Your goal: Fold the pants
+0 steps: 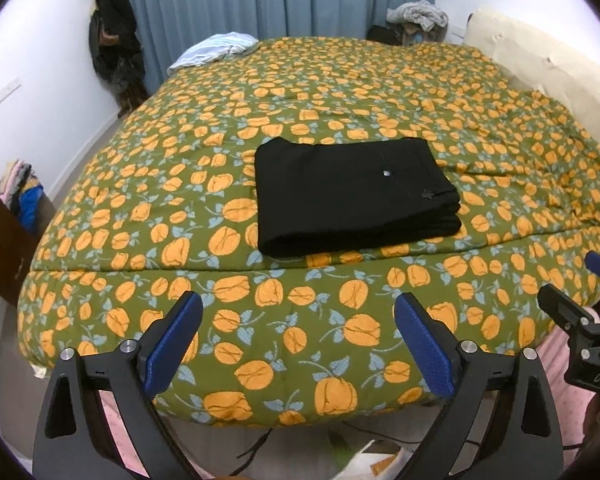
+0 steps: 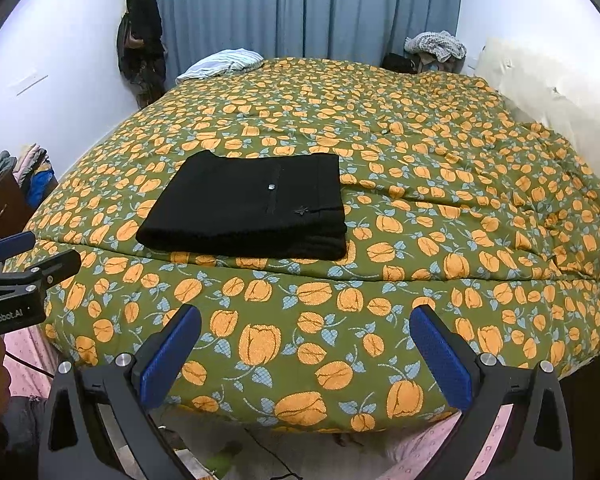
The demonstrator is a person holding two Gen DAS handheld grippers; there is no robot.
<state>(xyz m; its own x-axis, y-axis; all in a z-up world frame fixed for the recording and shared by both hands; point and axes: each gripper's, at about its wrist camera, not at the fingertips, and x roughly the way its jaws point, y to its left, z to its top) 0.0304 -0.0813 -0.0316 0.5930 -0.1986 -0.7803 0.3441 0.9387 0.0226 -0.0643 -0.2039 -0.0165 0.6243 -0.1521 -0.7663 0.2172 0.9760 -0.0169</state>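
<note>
Your black pants [image 1: 354,196] lie folded into a flat, thick rectangle on the bed's quilt [image 1: 300,100], well ahead of both grippers and touching neither. From your left gripper [image 1: 298,344] they sit ahead and slightly right; from your right gripper [image 2: 306,354] they sit ahead and to the left. Both grippers hang at the near edge of the bed with jaws spread wide, holding nothing. The pants are matte, dark cloth with 1 small silver button [image 2: 271,187] on top. The quilt is olive, stitched, printed with orange tulips. The gripper pads [image 1: 424,350] are blue and textured.
</note>
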